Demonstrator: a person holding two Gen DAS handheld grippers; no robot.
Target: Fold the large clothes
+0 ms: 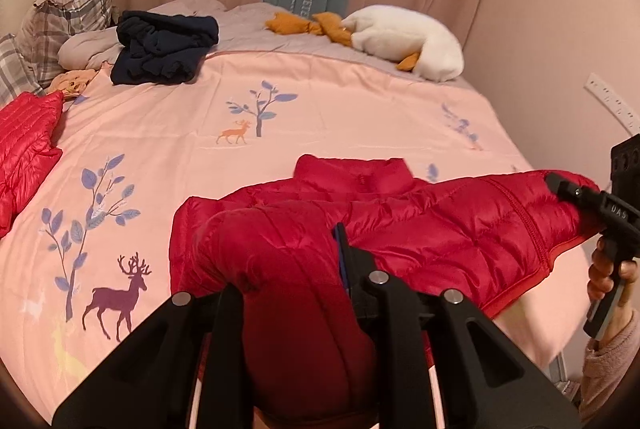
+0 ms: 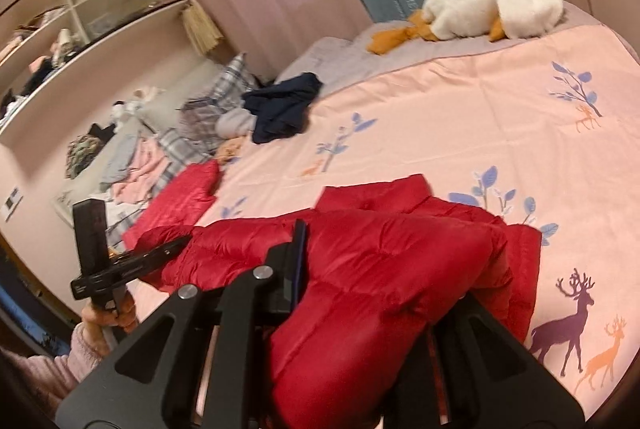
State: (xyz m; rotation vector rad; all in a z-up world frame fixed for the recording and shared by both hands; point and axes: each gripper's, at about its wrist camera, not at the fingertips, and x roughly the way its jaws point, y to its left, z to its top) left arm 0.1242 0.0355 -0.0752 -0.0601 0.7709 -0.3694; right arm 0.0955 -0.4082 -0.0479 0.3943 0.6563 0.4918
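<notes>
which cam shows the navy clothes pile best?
Left wrist: the navy pile sits larger and sharper there, its folds readable, on the bedspread near the plaid pillows. Right wrist shows it too, but smaller, blurrier and tilted.

Jacket (image 1: 400, 213) on bed (image 1: 340, 117), goose (image 1: 404, 37) behind

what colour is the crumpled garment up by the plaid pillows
Dark navy garment, plain with no visible pattern; clearest in the left wrist view.
</notes>
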